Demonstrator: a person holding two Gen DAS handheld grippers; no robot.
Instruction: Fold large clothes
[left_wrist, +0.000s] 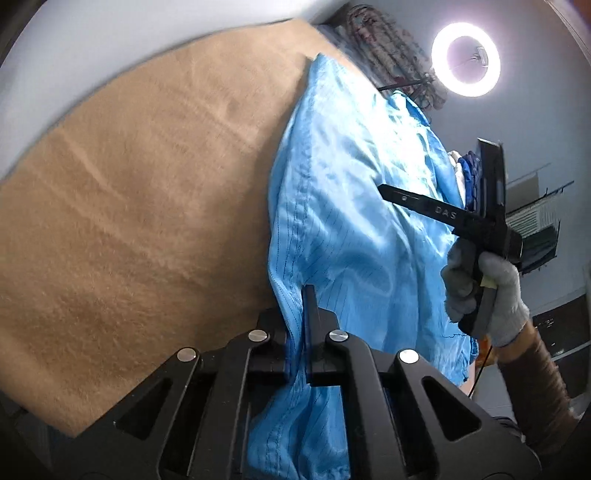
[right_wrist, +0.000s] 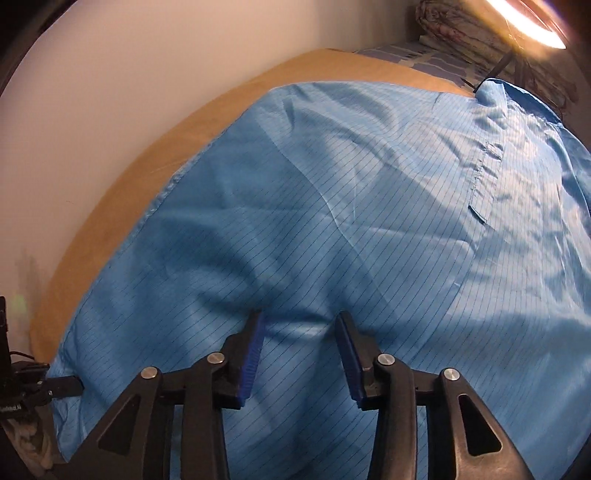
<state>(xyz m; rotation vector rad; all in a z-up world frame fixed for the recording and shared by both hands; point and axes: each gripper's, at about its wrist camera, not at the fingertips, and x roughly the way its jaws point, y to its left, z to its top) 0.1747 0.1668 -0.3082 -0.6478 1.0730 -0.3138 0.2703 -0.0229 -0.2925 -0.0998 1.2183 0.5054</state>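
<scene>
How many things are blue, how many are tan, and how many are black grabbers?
Blue: 1, the blue garment
Tan: 1, the tan blanket underneath it
Black grabbers: 2, the left gripper and the right gripper
Total: 4

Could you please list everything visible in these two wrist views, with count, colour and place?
Light blue pinstriped garment: one, blue, spread over the tan cover.
Tan fuzzy cover: one, tan, under the garment, beside the white wall.
White ring light: one, lit, beyond the garment's far end.
Patterned folded bedding: one pile, reddish and grey, at the far end.
Left gripper: one, black with blue pads, shut on the garment's edge.
Right gripper: one, black with blue pads, jaws apart above the garment, nothing held.
Grey knit-gloved hand: one, holding the right gripper's handle.
</scene>
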